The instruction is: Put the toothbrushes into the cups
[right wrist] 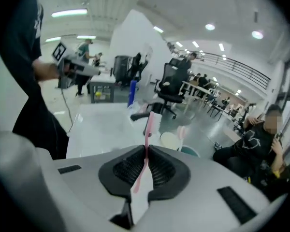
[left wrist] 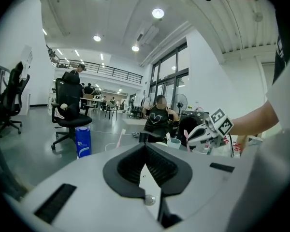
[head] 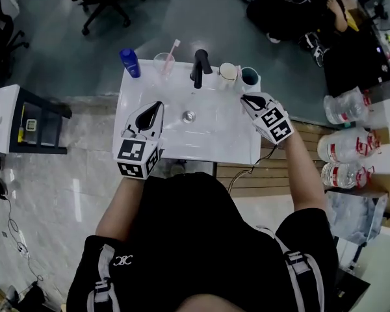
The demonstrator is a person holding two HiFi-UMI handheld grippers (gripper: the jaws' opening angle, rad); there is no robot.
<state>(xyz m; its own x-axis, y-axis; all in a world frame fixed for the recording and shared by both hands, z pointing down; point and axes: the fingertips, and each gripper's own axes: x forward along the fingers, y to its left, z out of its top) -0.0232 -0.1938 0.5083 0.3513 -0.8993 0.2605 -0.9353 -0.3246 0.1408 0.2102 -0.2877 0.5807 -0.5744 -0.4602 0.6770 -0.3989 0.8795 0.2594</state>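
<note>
Pink toothbrush (right wrist: 147, 129) stands upright, pinched between the jaws of the right gripper (head: 247, 99), just beside the cream cup (right wrist: 169, 140) and teal cup (head: 249, 77) at the back of the sink (head: 227, 142). Left gripper (left wrist: 146, 148): jaws together, nothing between. Step in hand, as judged: carrying the brush to a cup. Next move: centre over a cup mouth, lower, let go.

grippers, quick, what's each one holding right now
Left gripper: closed, empty.
Right gripper: closed on a pink toothbrush.
</note>
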